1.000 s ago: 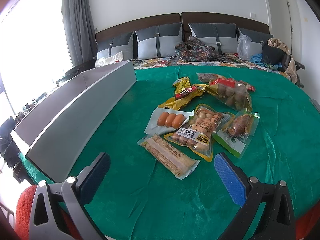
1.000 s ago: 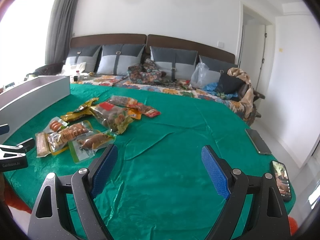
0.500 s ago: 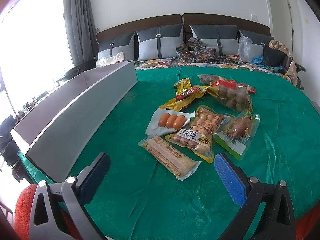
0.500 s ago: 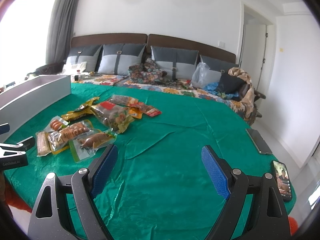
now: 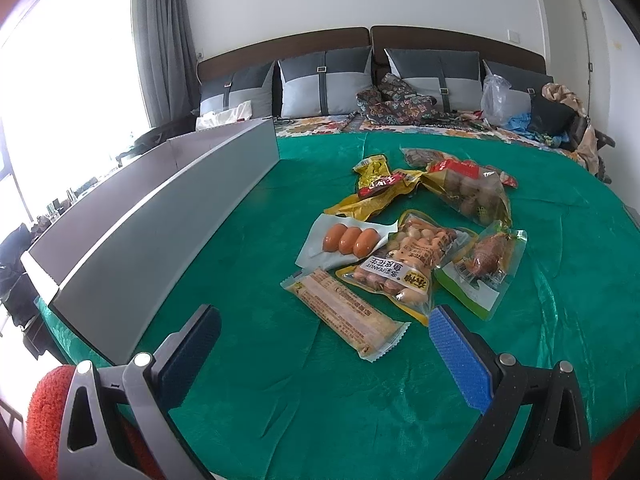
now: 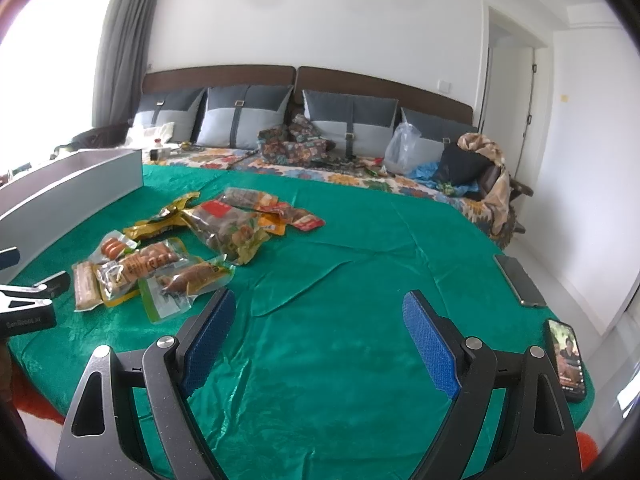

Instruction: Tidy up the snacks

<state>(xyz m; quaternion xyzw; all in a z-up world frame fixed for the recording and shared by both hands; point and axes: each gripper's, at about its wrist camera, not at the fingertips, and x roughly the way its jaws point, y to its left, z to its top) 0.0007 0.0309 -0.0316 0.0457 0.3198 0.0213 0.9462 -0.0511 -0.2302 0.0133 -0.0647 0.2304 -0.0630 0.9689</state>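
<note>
Several snack packs lie in a loose heap on the green tablecloth [image 5: 280,392]. Nearest my left gripper [image 5: 322,340] is a long wafer bar pack [image 5: 348,314], then a peanut pack [image 5: 404,266], a sausage pack [image 5: 348,240], a green-edged meat pack [image 5: 482,270], a yellow pack [image 5: 376,188] and a clear bag of brown balls [image 5: 468,192]. A long grey box [image 5: 160,224] stands open at the left. My left gripper is open and empty just short of the bar. My right gripper [image 6: 318,332] is open and empty, right of the heap [image 6: 160,264].
Two phones [image 6: 520,280] [image 6: 568,360] lie near the table's right edge. A bed with grey pillows [image 5: 324,80] and bags [image 6: 468,168] stands behind the table. The left gripper's body [image 6: 28,304] shows at the left edge of the right wrist view.
My left gripper has edged slightly toward the snack heap; the packs sit a little lower in its view. My right gripper has barely moved. Both stay open.
</note>
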